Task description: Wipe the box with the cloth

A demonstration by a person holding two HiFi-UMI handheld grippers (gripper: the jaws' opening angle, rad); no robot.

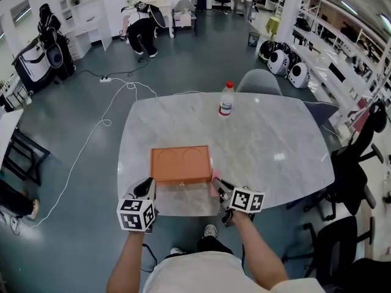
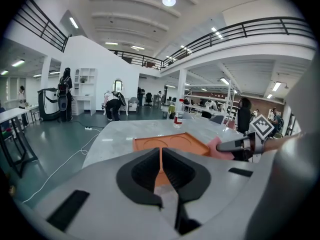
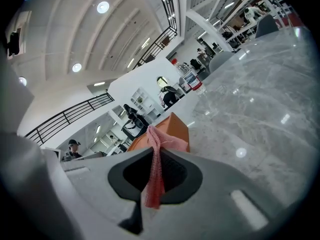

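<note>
An orange box point(image 1: 181, 163) lies flat near the front edge of the marble table point(image 1: 269, 145); two circles are pressed into its top point(image 2: 170, 143). My right gripper point(image 1: 219, 185) is shut on a pink cloth point(image 3: 156, 154), and the cloth point(image 1: 214, 182) touches the box's right front corner point(image 3: 172, 129). The cloth point(image 2: 216, 147) also shows pink beside the box in the left gripper view. My left gripper point(image 1: 145, 191) is shut with nothing in it, just off the box's left front corner.
A clear water bottle with a red cap point(image 1: 226, 99) stands at the table's far side. A grey chair point(image 1: 259, 82) sits behind it, black office chairs point(image 1: 354, 176) to the right. A white cable point(image 1: 104, 121) runs over the floor at left. A person point(image 1: 142, 29) bends down far back.
</note>
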